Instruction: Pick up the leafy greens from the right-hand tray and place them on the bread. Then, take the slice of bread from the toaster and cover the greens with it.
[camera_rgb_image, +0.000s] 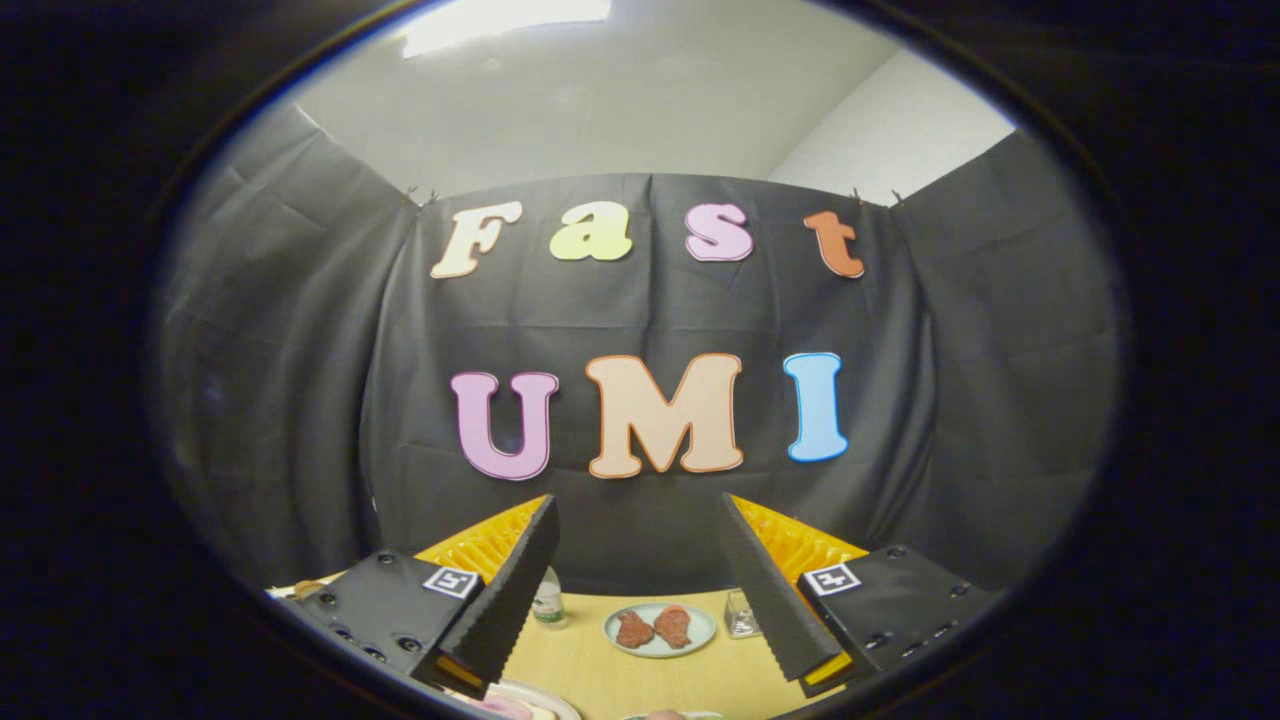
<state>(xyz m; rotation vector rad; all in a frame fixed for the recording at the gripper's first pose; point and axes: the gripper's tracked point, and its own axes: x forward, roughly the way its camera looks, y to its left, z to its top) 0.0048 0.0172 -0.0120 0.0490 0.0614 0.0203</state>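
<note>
Gripper: the two-finger gripper is held level and looks out toward the booth's black cloth wall; its fingers stand wide apart, with nothing between them.
Fingers: each finger rises from a dark block bearing a small square marker and has a toothed inner edge (the tips lean slightly toward each other).
Table: a pale wooden tabletop lies low between and beyond the fingers.
Plate: a round light-blue plate sits on the table beyond the fingers, between them, and carries two reddish-brown pieces of food lying side by side.
Bottle: a small clear bottle with a green label stands just beside the left finger, left of the plate.
Glass: a small clear tumbler stands right of the plate, close to the right finger.
Near dish: the rim of a pale dish shows just under the left finger (its contents cannot be made out).
Leafy greens, bread, toaster: their place cannot be told here.
</note>
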